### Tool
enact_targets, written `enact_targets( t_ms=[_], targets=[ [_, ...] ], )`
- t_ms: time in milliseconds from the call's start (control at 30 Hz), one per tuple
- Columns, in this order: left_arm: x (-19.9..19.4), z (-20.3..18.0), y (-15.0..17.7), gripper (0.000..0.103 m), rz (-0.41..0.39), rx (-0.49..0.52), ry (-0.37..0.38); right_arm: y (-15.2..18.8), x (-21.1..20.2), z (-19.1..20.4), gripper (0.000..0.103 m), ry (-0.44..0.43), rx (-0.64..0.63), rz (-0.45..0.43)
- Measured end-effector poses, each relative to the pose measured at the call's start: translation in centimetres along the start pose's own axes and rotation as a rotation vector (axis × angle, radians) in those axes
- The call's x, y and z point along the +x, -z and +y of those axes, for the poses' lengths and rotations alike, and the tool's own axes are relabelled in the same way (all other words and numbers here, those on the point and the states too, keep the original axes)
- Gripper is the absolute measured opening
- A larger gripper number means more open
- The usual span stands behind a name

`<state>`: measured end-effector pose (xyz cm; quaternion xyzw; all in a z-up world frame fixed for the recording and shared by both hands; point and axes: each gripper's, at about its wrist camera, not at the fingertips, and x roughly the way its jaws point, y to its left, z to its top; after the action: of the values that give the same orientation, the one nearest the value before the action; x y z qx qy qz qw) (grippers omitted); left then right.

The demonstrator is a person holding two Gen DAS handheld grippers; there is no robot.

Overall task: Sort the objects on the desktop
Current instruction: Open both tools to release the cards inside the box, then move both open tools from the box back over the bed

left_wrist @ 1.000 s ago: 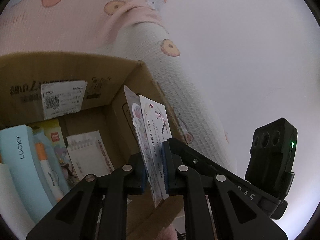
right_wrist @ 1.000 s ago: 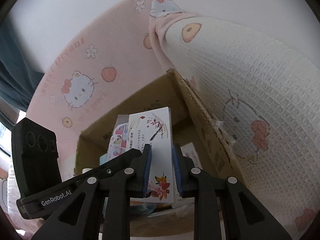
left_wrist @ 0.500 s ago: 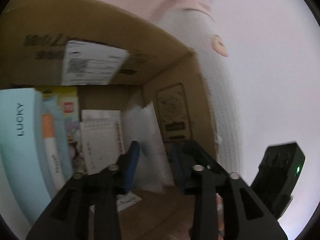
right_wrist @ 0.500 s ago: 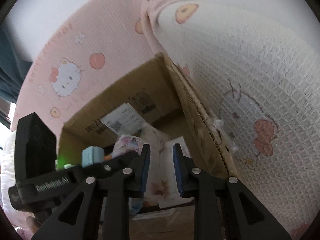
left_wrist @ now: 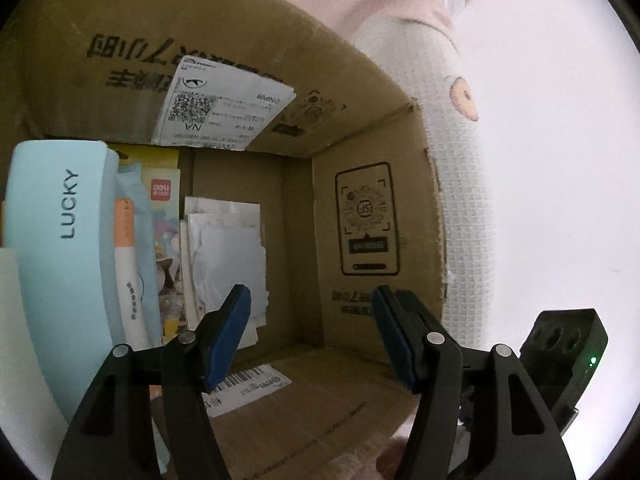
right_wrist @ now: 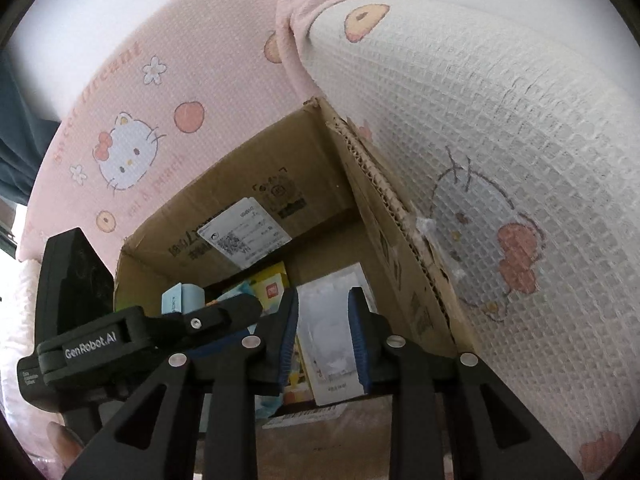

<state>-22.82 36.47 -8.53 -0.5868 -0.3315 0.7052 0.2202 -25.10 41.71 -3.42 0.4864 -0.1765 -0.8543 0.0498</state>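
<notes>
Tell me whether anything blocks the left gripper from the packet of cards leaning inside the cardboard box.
Nothing visible does. The left gripper, jaws opening and empty, sits just in front of the packet of cards, which leans against the stationery at the cardboard box's left side, with only open space between them.

Left gripper [left_wrist: 310,328] opens inside the box [left_wrist: 360,240], releasing the cards [left_wrist: 228,256], which now lean among its contents; right gripper [right_wrist: 322,336] widens slightly.
</notes>
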Motion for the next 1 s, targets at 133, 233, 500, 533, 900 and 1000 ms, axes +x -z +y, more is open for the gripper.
enact_targets(
  t_ms=[133,233,500,533,900,1000],
  targets=[
    [-1.8,-0.7,0.4,0.067,-0.065,0.037,-0.015,0.8,-1.7,1.0,0.024,0.028,-0.011,0.0],
    [-3.6,-0.9,0.8,0.067,-0.119,0.048,-0.008,1.7,-3.3,1.8,0.027,0.025,-0.009,-0.018],
    [-8.3,-2.1,2.7,0.067,-0.205,0.101,0.0,4.5,-8.4,3.6,0.032,-0.026,0.02,-0.103],
    [-8.9,-2.4,3.1,0.067,-0.211,0.114,0.007,4.8,-9.0,3.8,0.032,-0.029,0.021,-0.113],
    [-16.2,-4.9,8.0,0.067,-0.281,0.318,0.193,8.4,-16.6,5.0,0.034,-0.027,0.042,-0.249],
    [-18.5,-5.3,9.6,0.068,-0.316,0.377,0.212,9.9,-18.8,6.0,0.034,-0.006,0.026,-0.289]
  ],
)
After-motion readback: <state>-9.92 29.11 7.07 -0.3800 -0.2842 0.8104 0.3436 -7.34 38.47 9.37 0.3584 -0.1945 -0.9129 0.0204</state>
